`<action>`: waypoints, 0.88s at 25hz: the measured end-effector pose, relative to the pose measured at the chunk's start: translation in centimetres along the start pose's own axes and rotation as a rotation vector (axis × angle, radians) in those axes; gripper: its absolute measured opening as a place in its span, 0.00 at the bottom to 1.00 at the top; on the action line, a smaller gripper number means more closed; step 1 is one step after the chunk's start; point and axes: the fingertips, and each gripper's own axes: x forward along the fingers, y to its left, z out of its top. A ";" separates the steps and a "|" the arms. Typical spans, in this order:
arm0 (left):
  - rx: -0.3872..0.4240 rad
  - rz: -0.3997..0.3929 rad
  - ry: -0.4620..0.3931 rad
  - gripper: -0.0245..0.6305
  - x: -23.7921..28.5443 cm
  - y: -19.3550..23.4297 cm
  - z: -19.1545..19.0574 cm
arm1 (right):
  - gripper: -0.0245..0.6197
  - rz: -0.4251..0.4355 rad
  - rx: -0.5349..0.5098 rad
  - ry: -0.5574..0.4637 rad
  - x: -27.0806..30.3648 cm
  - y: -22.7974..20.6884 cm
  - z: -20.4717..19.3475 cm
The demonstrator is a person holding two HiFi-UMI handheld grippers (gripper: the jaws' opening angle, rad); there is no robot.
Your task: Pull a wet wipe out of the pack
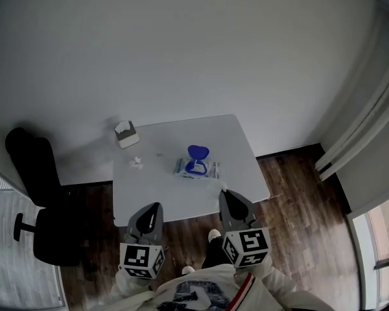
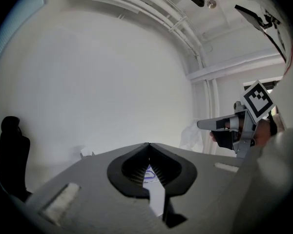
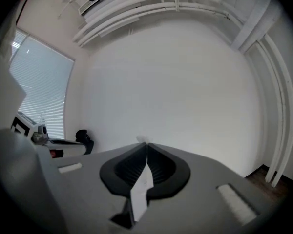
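The wet wipe pack (image 1: 196,167) lies near the middle of the white table (image 1: 181,141), its blue lid (image 1: 198,152) flipped up. Part of the lid shows through the gap under my left jaws (image 2: 150,175). My left gripper (image 1: 157,205) hovers at the table's near edge, left of the pack, shut and with nothing in it. My right gripper (image 1: 223,193) is over the near edge to the right of the pack, also shut. A small white speck sits at its tip; I cannot tell what it is. From the left gripper view the right gripper (image 2: 200,125) hangs level to the right.
A white tissue box (image 1: 126,134) stands at the table's far left corner, and a crumpled white wipe (image 1: 136,163) lies in front of it. A black office chair (image 1: 42,199) is left of the table. Dark wood floor (image 1: 298,186) lies to the right, and a white wall rises behind.
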 end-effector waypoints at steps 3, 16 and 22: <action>-0.007 -0.002 -0.003 0.04 -0.7 -0.5 0.2 | 0.05 -0.010 -0.007 0.015 -1.1 -0.1 -0.2; 0.009 0.023 0.010 0.04 0.6 -5.3 0.6 | 0.05 0.035 -0.016 0.040 -3.8 -3.4 -0.8; 0.039 0.021 0.011 0.04 1.4 -7.1 0.8 | 0.05 0.038 -0.002 0.036 -4.5 -4.7 -0.9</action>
